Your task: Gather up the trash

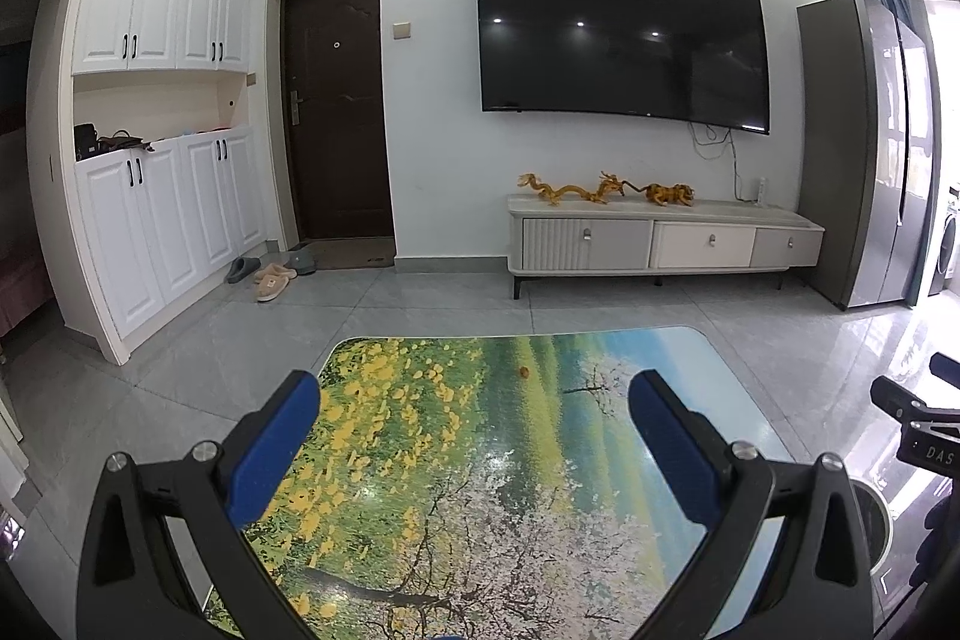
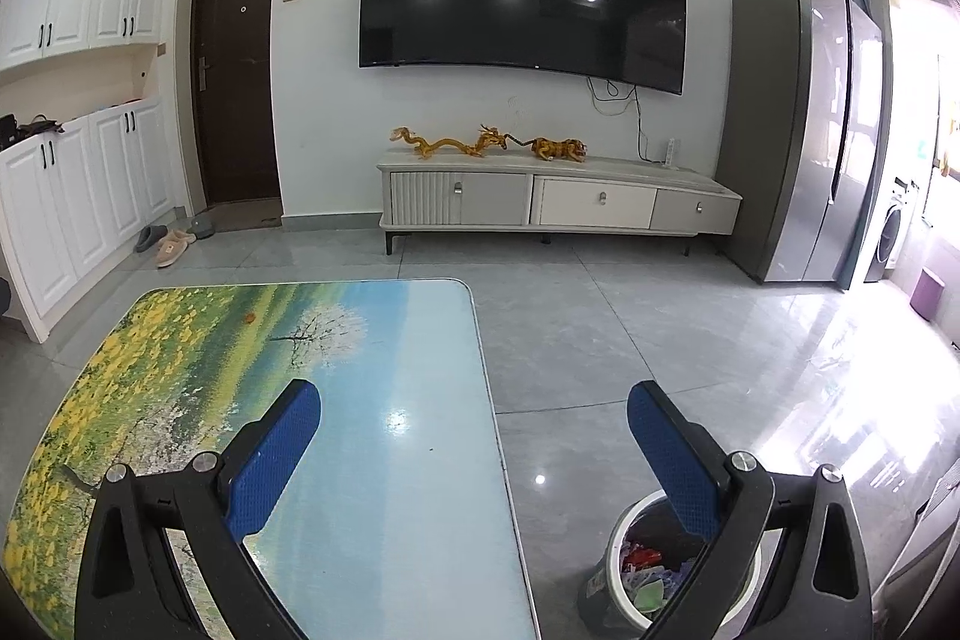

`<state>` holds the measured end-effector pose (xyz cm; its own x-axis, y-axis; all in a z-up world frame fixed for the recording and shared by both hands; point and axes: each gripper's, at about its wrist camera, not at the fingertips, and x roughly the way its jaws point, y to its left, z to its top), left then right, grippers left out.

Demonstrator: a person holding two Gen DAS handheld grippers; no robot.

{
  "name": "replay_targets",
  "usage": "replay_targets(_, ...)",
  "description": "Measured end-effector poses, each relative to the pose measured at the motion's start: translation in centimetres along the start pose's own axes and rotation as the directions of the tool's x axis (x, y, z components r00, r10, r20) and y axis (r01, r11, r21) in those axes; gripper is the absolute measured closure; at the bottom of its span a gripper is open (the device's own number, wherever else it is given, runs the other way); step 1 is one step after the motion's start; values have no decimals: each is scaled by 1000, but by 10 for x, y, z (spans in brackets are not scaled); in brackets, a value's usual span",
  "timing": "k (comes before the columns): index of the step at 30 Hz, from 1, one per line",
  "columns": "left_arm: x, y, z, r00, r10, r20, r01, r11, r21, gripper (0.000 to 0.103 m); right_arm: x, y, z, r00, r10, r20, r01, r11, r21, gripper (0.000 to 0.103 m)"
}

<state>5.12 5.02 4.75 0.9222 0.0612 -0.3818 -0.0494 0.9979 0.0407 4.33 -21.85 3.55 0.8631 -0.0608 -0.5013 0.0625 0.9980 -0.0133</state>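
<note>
A small orange scrap (image 1: 524, 371) lies on the far part of the landscape-printed table (image 1: 510, 490); it also shows in the right wrist view (image 2: 250, 317) on the same table (image 2: 384, 490). My left gripper (image 1: 474, 394) is open and empty above the table's near part. My right gripper (image 2: 474, 400) is open and empty, over the table's right edge. A white trash bin (image 2: 624, 574) with coloured wrappers inside stands on the floor right of the table, below the right finger (image 2: 678, 460). The right gripper's body shows at the right edge of the left wrist view (image 1: 918, 418).
A TV cabinet (image 1: 660, 238) with golden dragon figures (image 1: 600, 190) stands against the far wall under a large TV (image 1: 618, 40). A fridge (image 1: 870, 148) is at right, white cupboards (image 1: 162, 220) and slippers (image 1: 270, 280) at left by the door.
</note>
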Motion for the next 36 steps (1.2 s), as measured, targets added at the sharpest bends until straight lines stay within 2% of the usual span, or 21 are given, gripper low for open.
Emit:
replay_targets(11,-4,-15,-3,1000,-7,-1,7,1000,25,0,-3,-6,-3,1000,-19,15,19,1000,-4,0)
replay_targets(36,-3,-18,-6,1000,-10,-1,10,999,47,0,-10,-6,-4,998,-47,45,48,999,-19,0)
